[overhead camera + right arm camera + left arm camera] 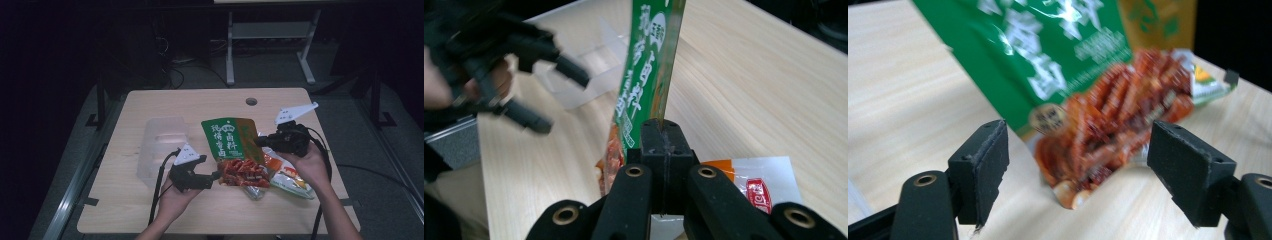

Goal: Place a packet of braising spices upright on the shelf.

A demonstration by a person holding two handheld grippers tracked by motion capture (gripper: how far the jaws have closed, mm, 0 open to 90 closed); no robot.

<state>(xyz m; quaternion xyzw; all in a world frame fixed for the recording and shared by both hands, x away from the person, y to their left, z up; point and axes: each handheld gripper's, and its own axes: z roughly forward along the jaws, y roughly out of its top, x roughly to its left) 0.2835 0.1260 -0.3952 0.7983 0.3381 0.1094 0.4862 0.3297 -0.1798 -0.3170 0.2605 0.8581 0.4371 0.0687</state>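
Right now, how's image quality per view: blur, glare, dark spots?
High view: table lit, surroundings nearly black. Left gripper view: the green packet is soft and smeared with glare on its print, while the left tool pads look sharp. Right gripper view: left tool motion-blurred, right tool crisp.

The wooden table [150, 210] carries a clear plastic box [160, 145] at nine o'clock. A green seasoning pouch [227, 137] sits at centre, above a red snack packet [243, 172]; an orange-and-white packet [290, 180] lies at four o'clock.
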